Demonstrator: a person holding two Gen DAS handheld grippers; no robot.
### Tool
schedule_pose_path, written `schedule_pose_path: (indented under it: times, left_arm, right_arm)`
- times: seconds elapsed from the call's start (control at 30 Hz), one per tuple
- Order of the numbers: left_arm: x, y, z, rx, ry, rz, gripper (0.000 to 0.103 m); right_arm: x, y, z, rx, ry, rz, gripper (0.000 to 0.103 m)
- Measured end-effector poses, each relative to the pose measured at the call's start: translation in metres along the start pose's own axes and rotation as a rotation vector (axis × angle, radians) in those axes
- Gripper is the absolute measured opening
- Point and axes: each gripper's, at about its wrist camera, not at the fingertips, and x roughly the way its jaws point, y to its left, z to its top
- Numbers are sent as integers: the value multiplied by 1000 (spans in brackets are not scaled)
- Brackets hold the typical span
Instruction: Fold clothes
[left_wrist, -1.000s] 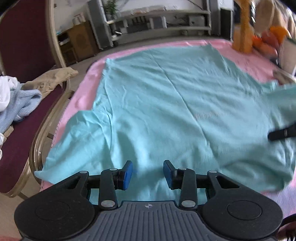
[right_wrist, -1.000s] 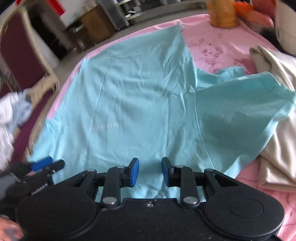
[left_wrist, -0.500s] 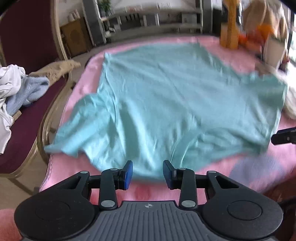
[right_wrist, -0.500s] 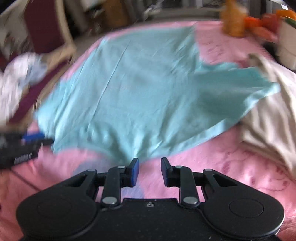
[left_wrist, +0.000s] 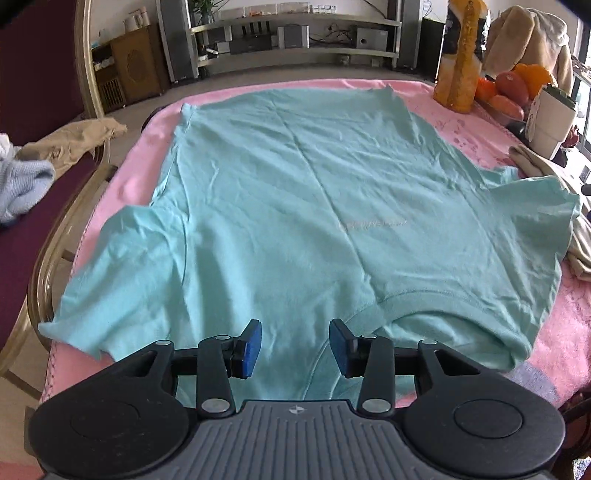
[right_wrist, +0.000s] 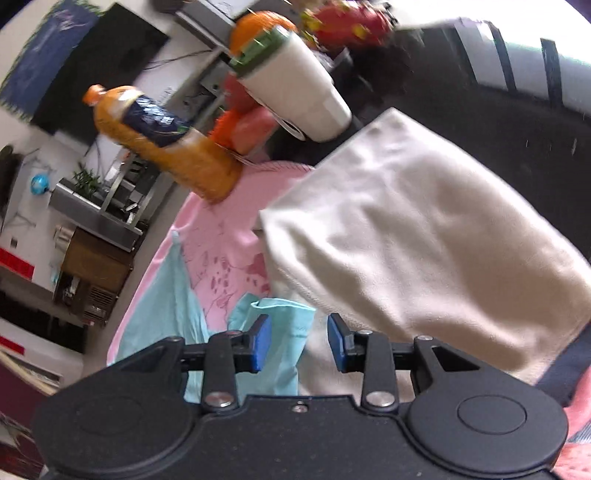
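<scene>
A light teal T-shirt (left_wrist: 314, 206) lies spread flat on the pink-covered table (left_wrist: 561, 321), collar toward me, sleeves out to both sides. My left gripper (left_wrist: 294, 349) is open and empty, hovering just above the shirt beside the collar (left_wrist: 406, 301). In the right wrist view my right gripper (right_wrist: 298, 342) is open and empty, tilted over the shirt's right sleeve (right_wrist: 280, 325) where it meets a folded cream garment (right_wrist: 424, 251).
A maroon chair (left_wrist: 33, 206) with piled clothes (left_wrist: 22, 181) stands left of the table. An orange drink bottle (left_wrist: 460, 55), fruit (left_wrist: 513, 85) and a white cup (left_wrist: 552, 118) stand at the far right. The cream garment (left_wrist: 543, 170) lies at the right edge.
The left gripper pulled back and then came in over the collar. The right gripper swung right and tilted, from facing the whole shirt to hovering over the right sleeve and cream garment.
</scene>
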Motion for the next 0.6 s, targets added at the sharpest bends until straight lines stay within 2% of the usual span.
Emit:
schedule_pose_path:
  times: [0.13,0.17,0.23,0.3,0.47,0.53,0.6]
  left_arm:
    - [2,8,-3,-25,6,4,42]
    - [2,9,-4,-27,5,4,42]
    - [1,12,-4,-31,3,5,42]
    - [1,13,-4,-34,2,4,42]
    - [-3,13,-4,-33,-10,2,42]
    - [-4,13,-4,-31,-16,0,42]
    - [-5,13,-5,-27,-17,5,42]
  right_arm:
    - [14,1,2,22,1,-20,33]
    - [14,4,2,11,-8,-19,29]
    - [16,10,-3,-32,-21,-34,12]
    - [19,13,-4,-66,-42,-58,4]
    - [15,22,-7,-134,-111,-77,3]
    - [9,41,-17,-242,-156,-45,3]
    - [5,67,-37,-404,-163,18,3]
